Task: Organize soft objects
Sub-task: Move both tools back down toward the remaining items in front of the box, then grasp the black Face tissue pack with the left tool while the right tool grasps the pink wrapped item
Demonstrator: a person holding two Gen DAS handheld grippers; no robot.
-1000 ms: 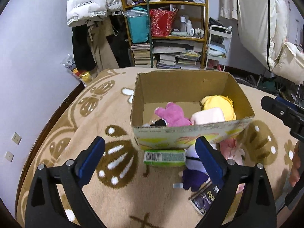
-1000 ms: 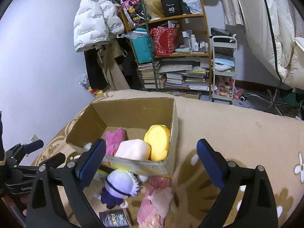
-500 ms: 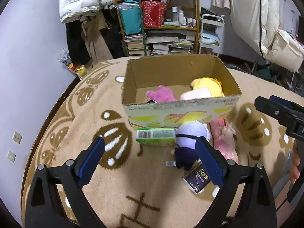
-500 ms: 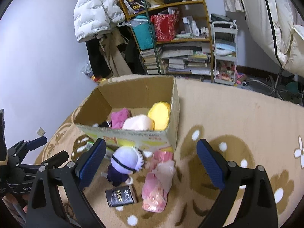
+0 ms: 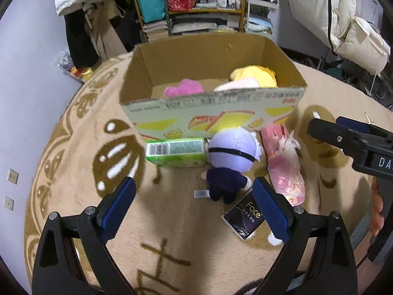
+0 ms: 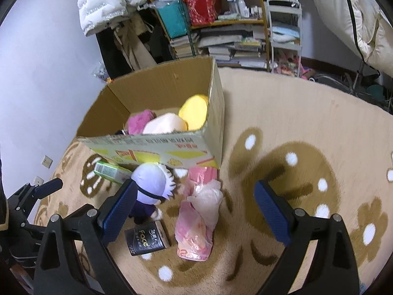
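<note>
Beige carpet (image 5: 81,196) with brown motifs is spreading under everything in the left wrist view. Compared with a second ago, the cardboard box (image 5: 211,113) is sitting higher in the frame and the things in front of it are showing more fully. The left gripper (image 5: 194,211) is hovering wide open and empty, with the purple-headed plush doll (image 5: 231,157) lying just beyond its fingertips, touching the green packet (image 5: 176,151) and close beside the pink bag (image 5: 285,169).

Seen from the right wrist, the carpet (image 6: 282,113) is filling more of the picture than earlier. The right gripper (image 6: 195,211) is also hanging fully spread, holding nothing; the pink bag (image 6: 199,218) is lying between its fingers, the doll (image 6: 152,186) by its left finger (image 6: 120,211), the black packet (image 6: 145,238) near it.
</note>
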